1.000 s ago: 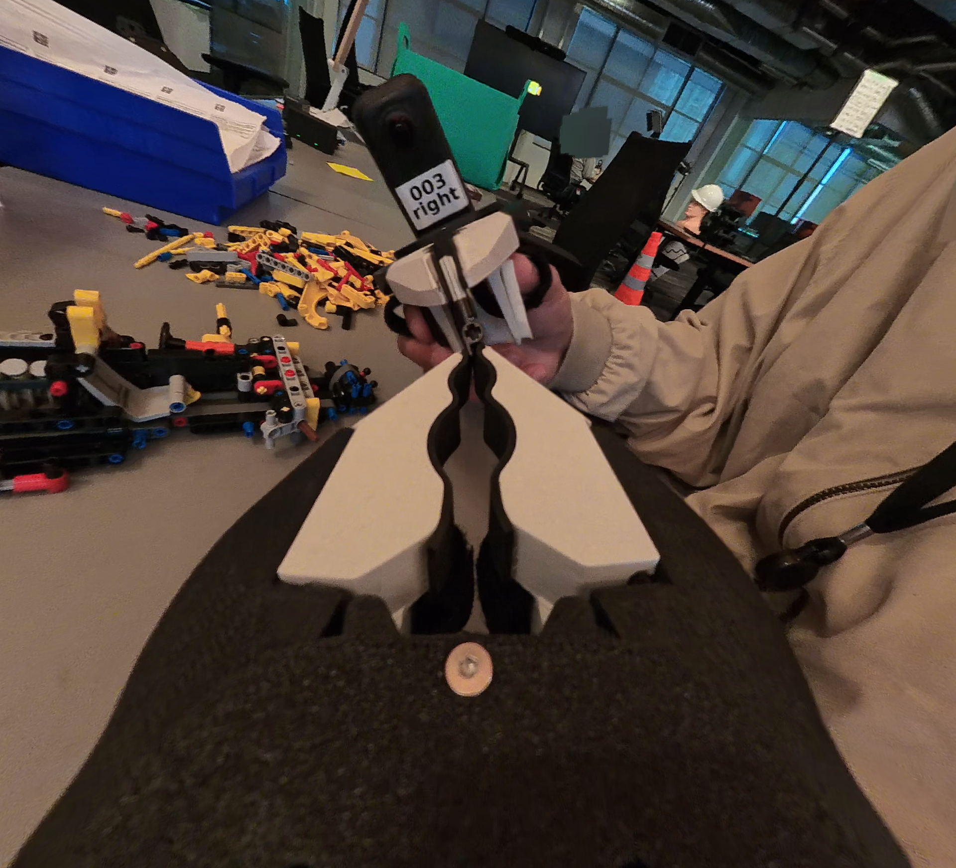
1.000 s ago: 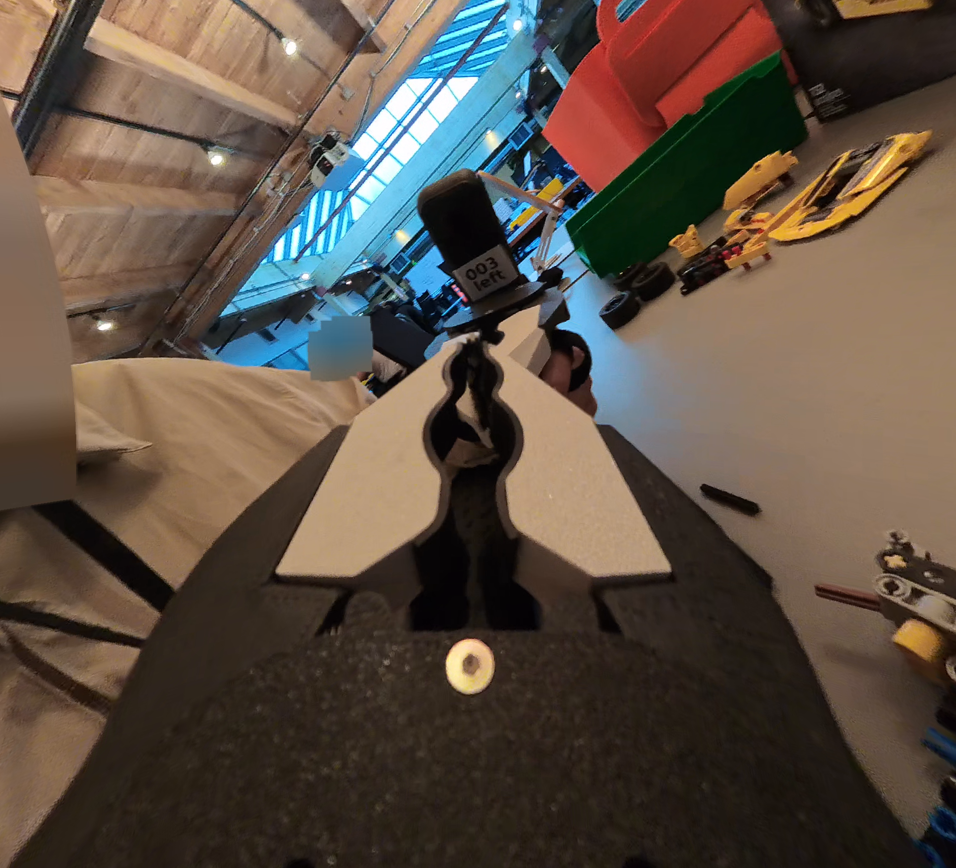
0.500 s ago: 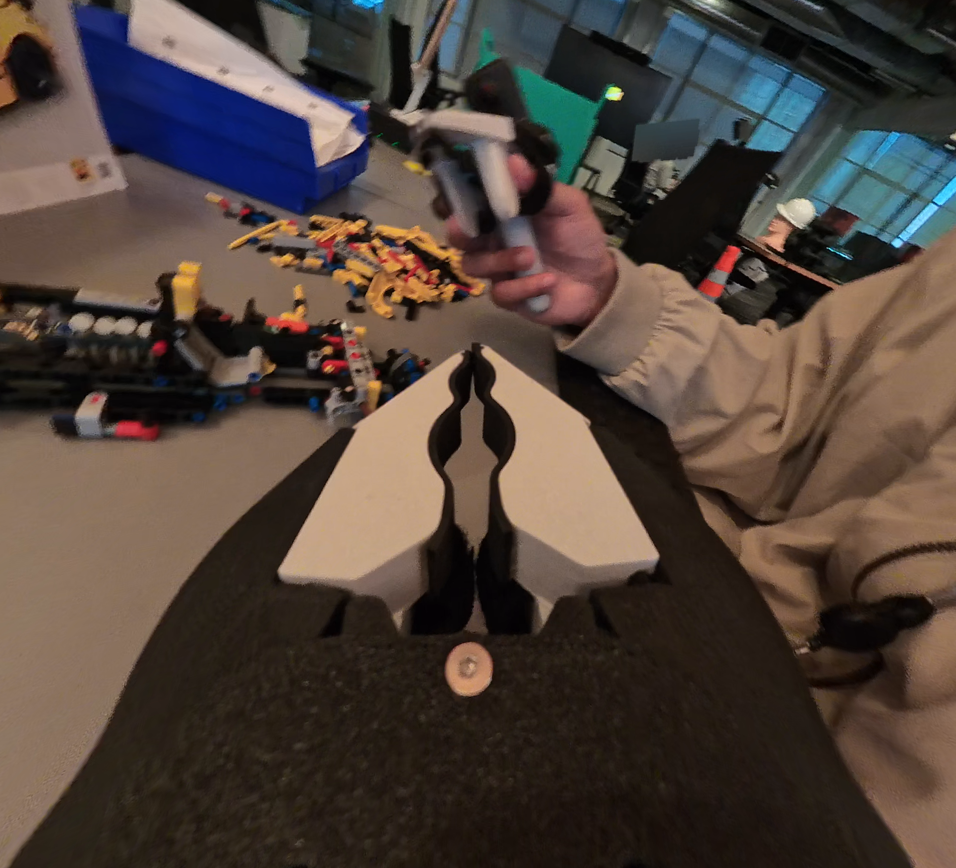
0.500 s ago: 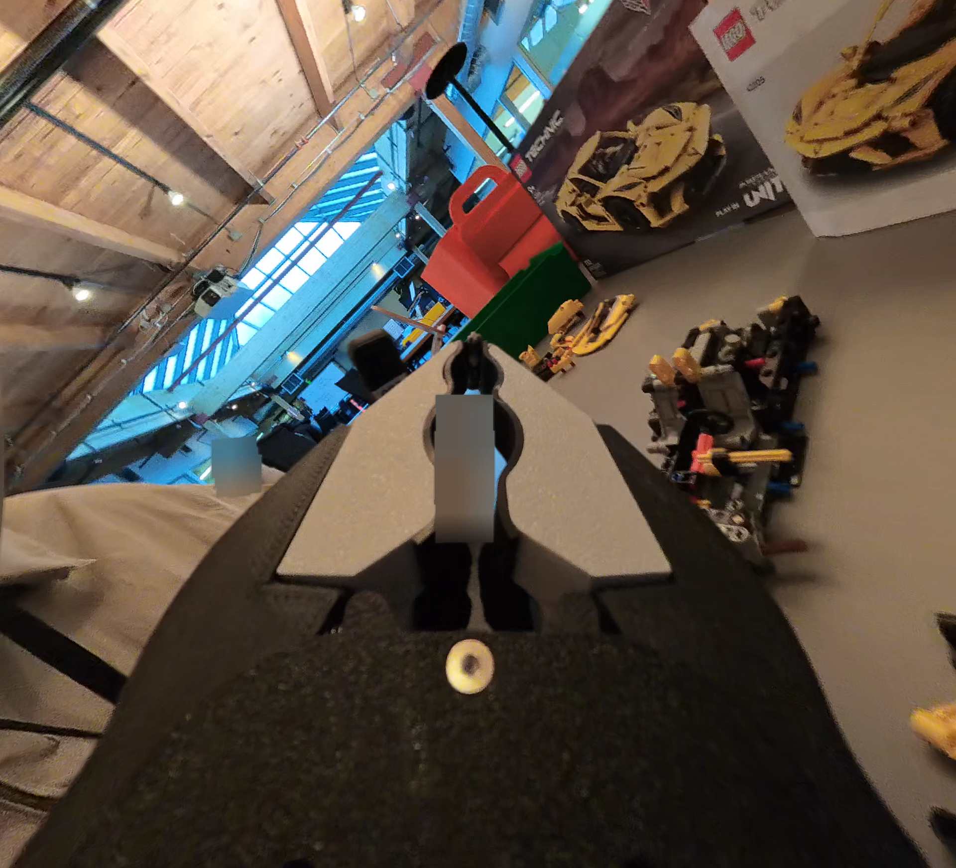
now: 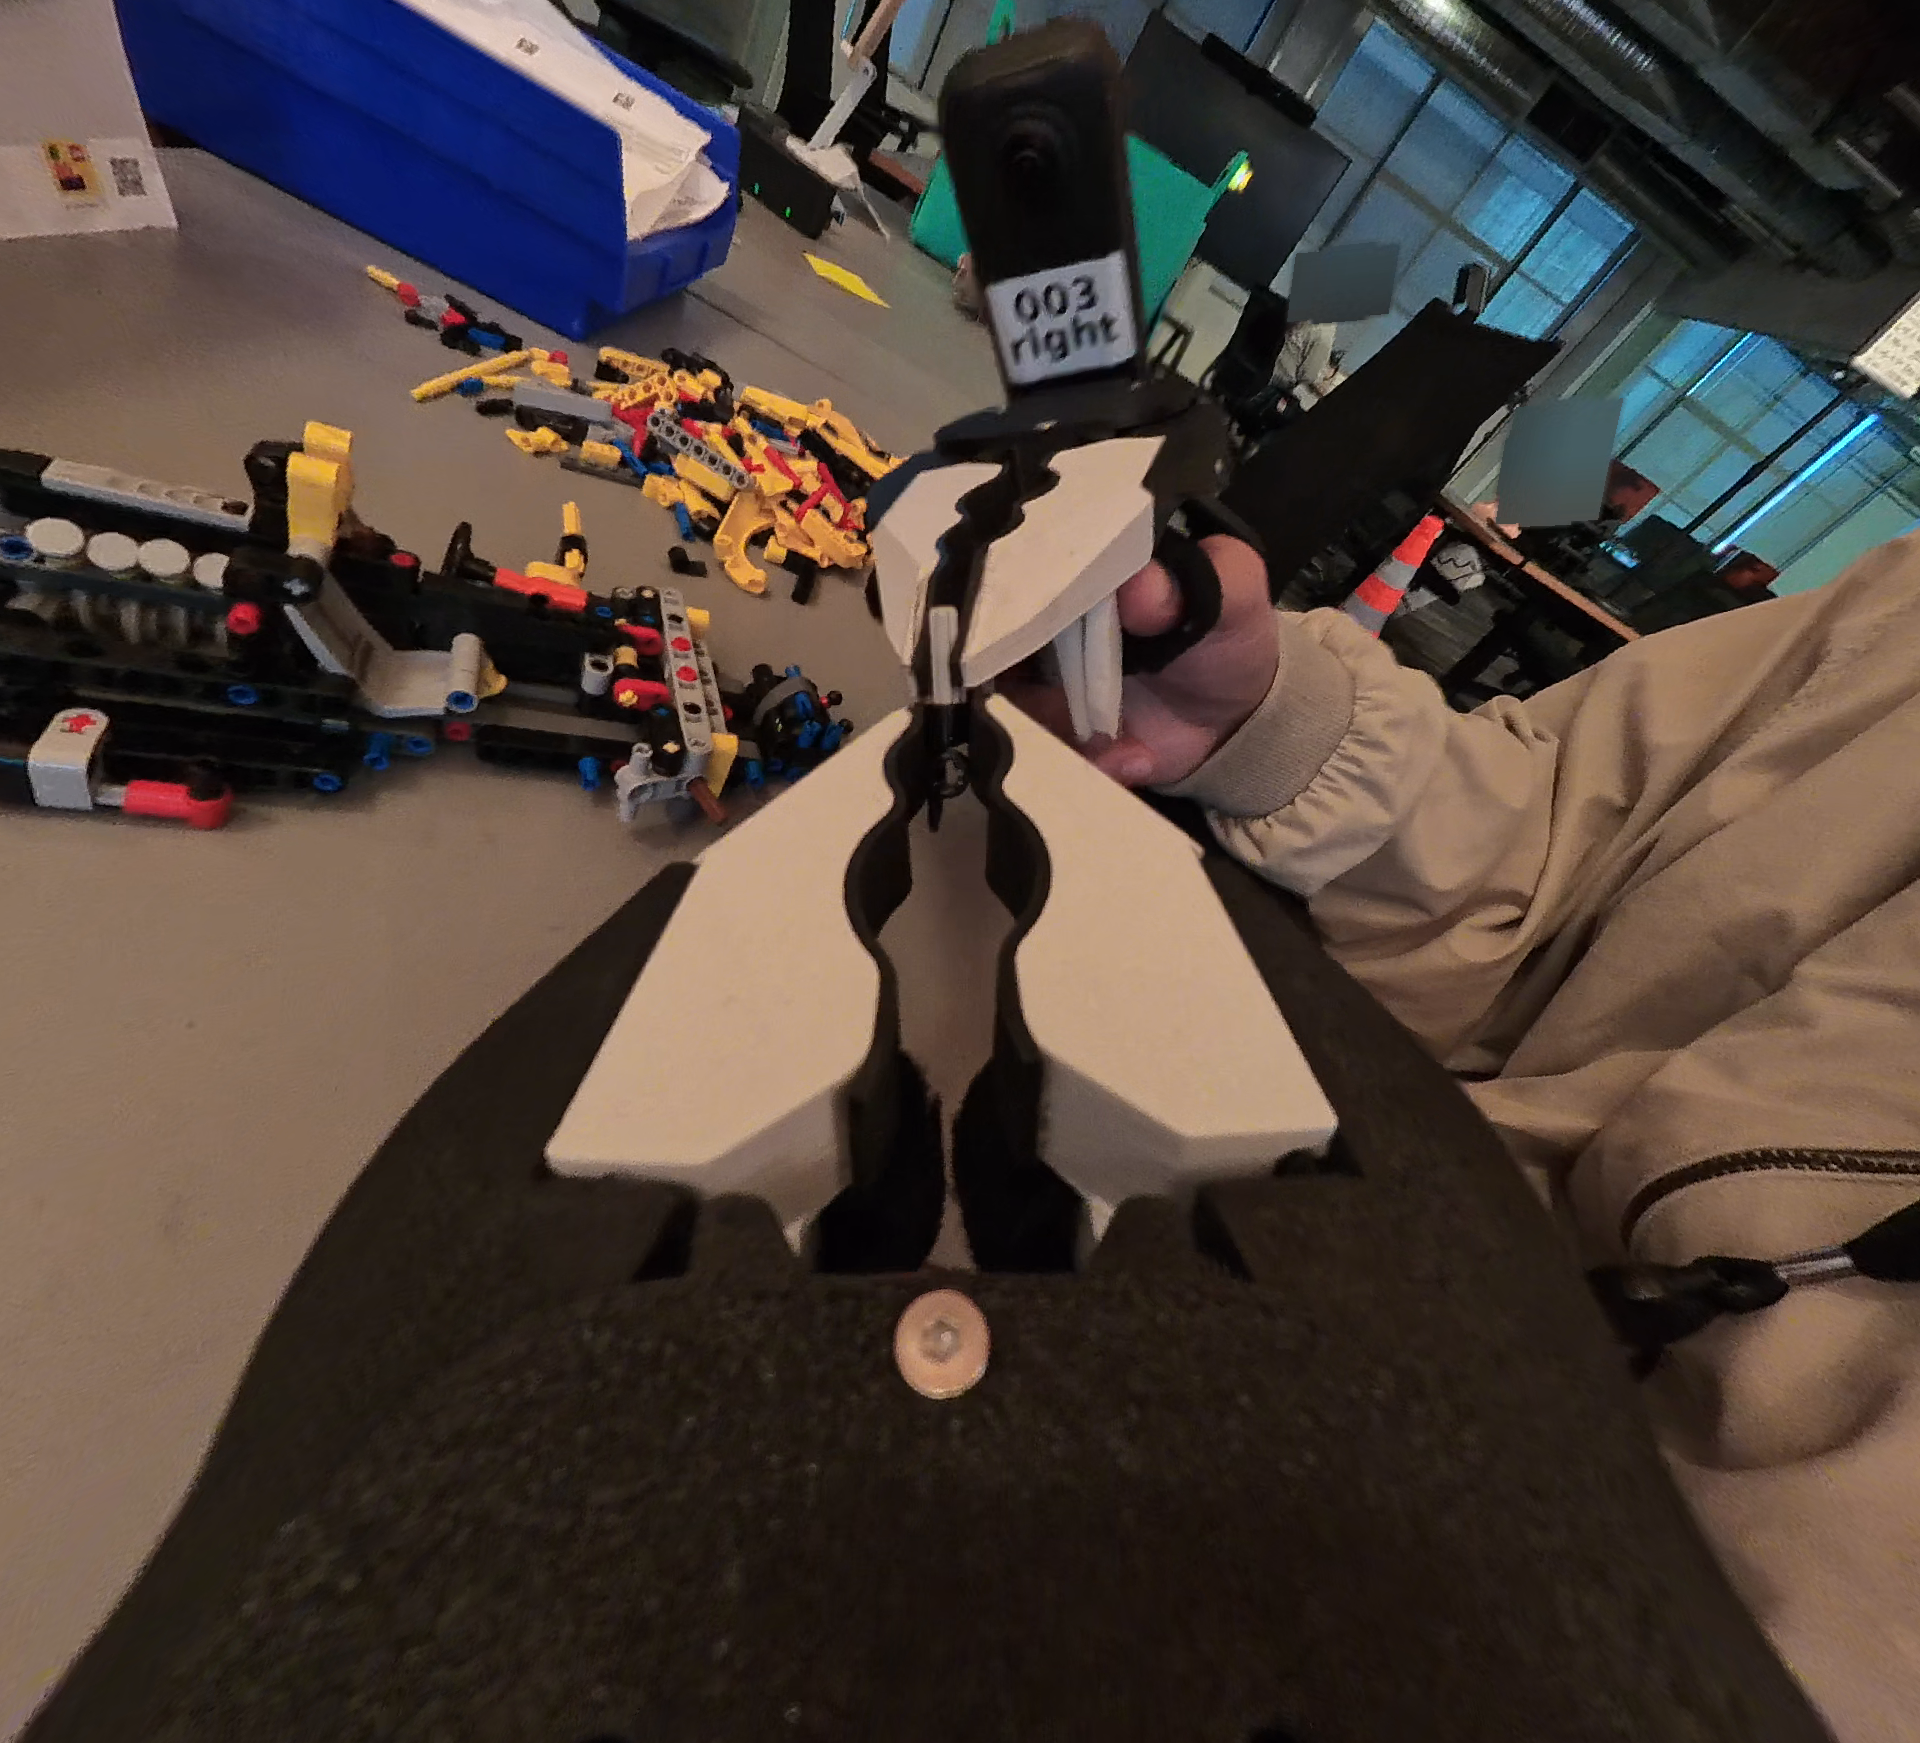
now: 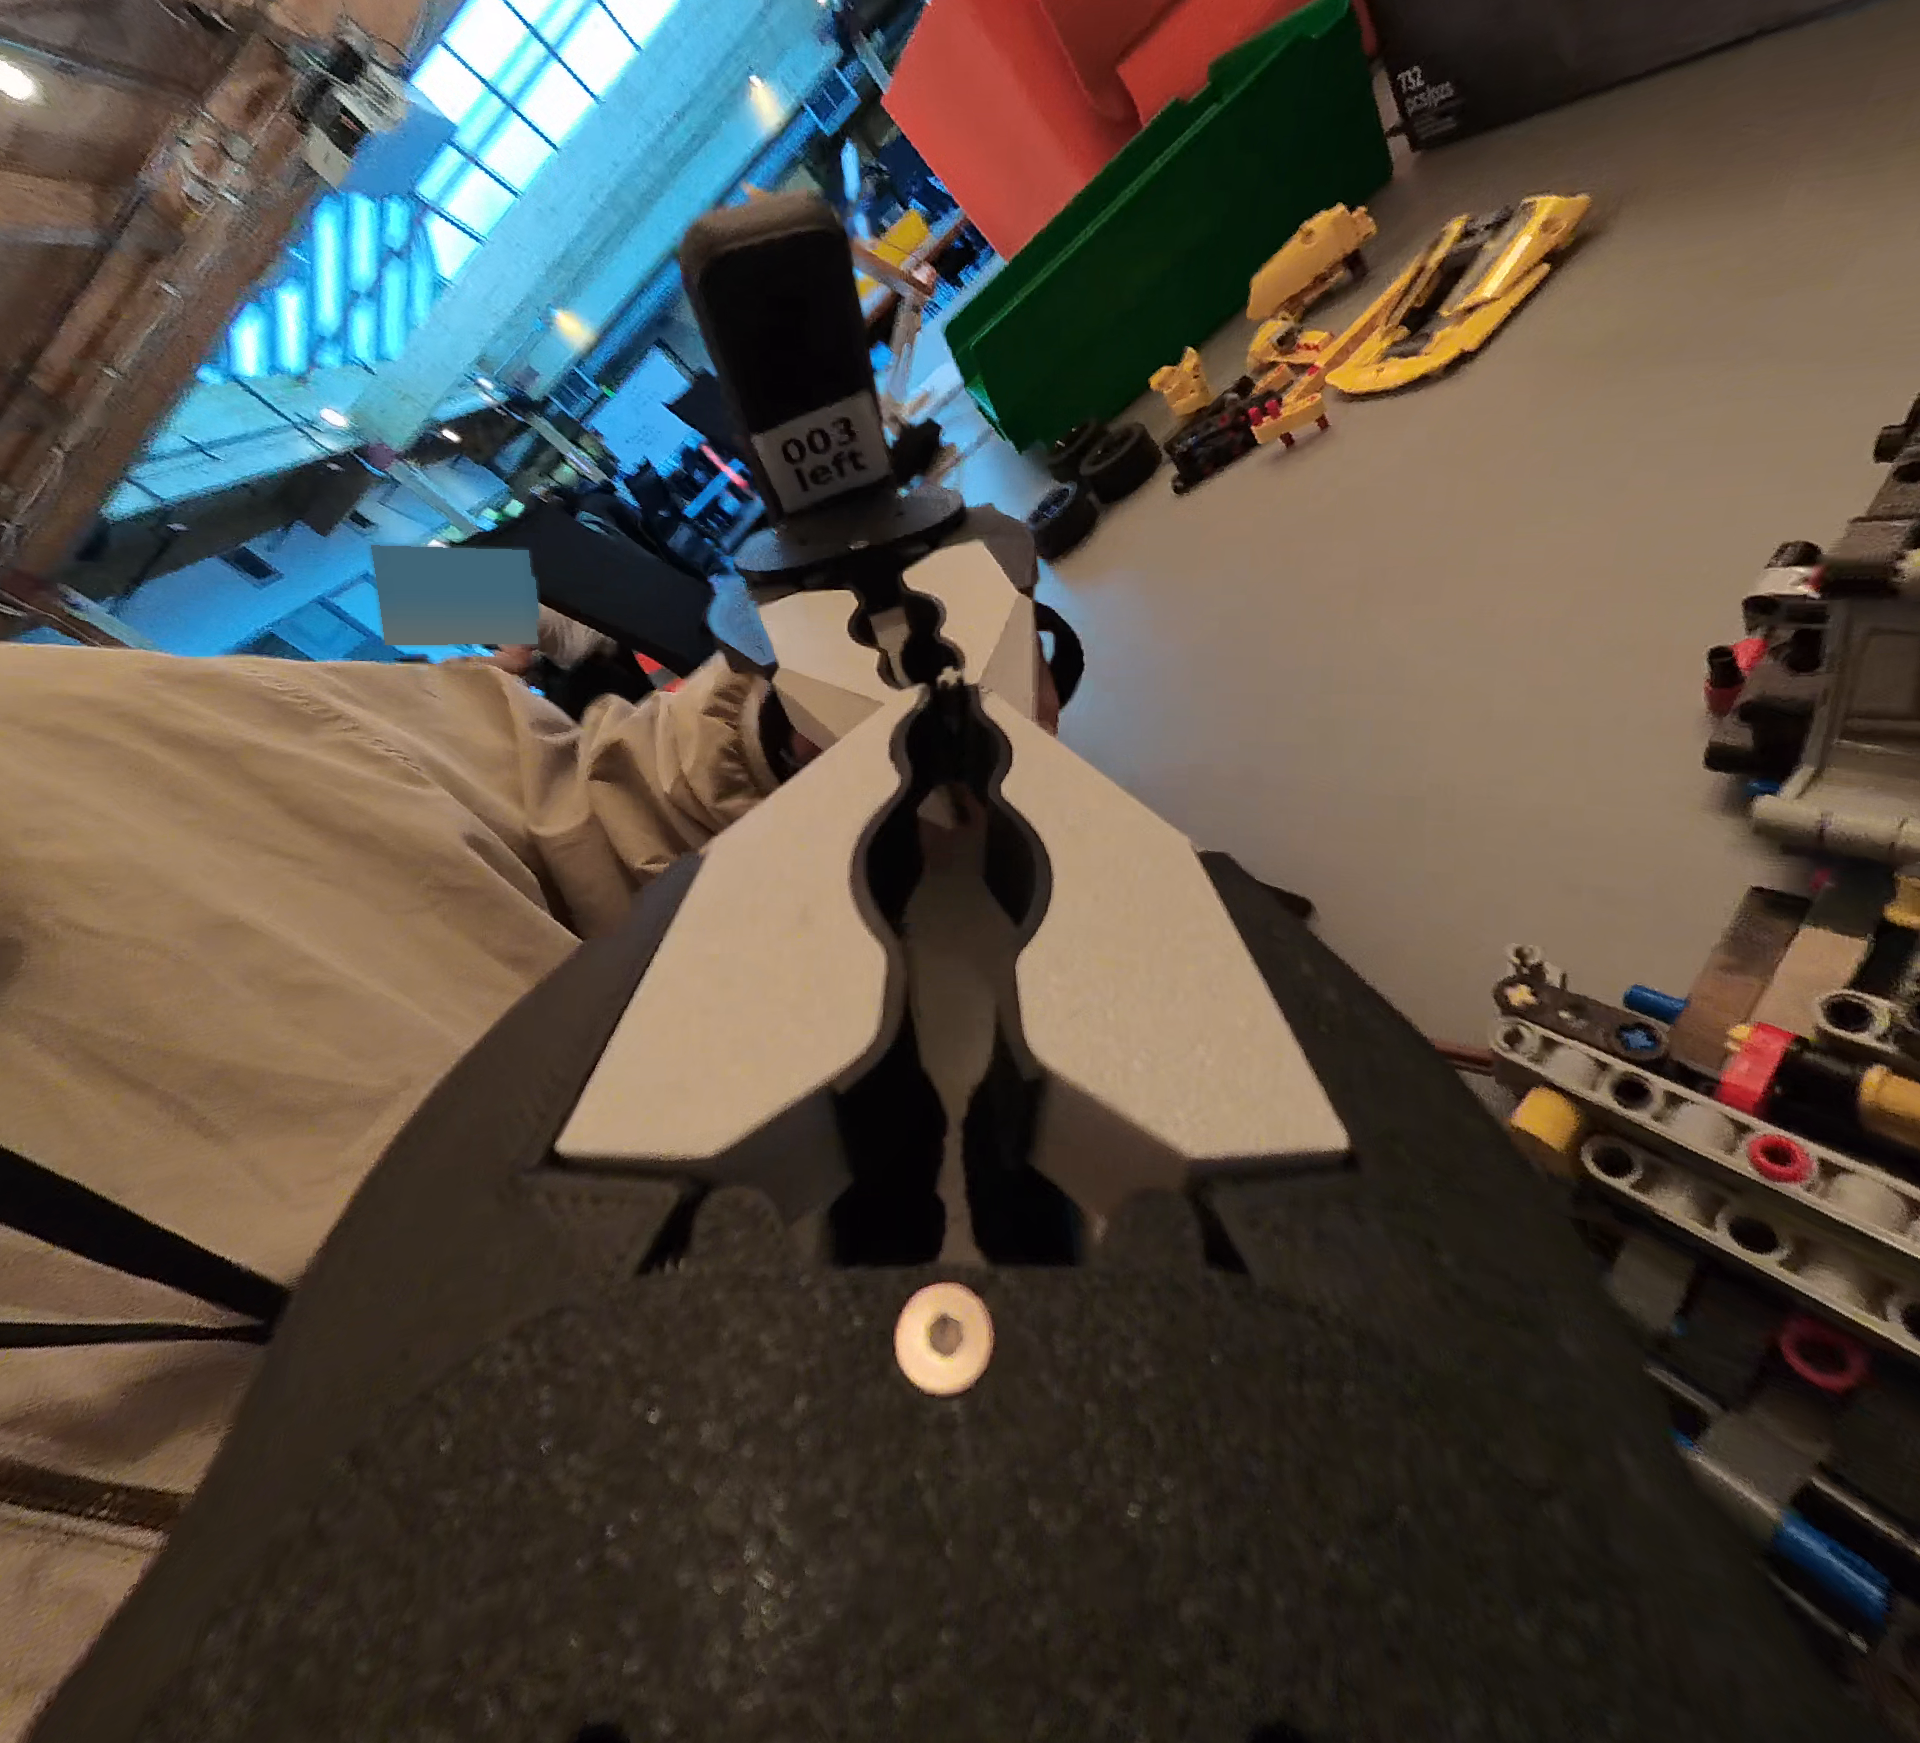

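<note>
Left wrist view: meeting tip to tip above the tabletop [image 5: 208, 1018], left tool [image 5: 948, 737] facing right tool [image 5: 940, 665]. Left jaws closing almost fully on a small dark piece [image 5: 948, 774]. Right jaws pinching a thin pale rod [image 5: 941, 644], gripped by a hand [image 5: 1195, 685]. Lying well apart to the left: a brick-built chassis [image 5: 312, 654], a loose pile of parts [image 5: 707, 467] and a blue bin [image 5: 416, 104].

Right wrist view: pointing the right tool [image 6: 943, 717], nearly shut, at the left tool [image 6: 914, 654], dark piece sitting between the tips. Resting far beyond: a green bin [image 6: 1174, 239] and yellow panels [image 6: 1455, 291].
</note>
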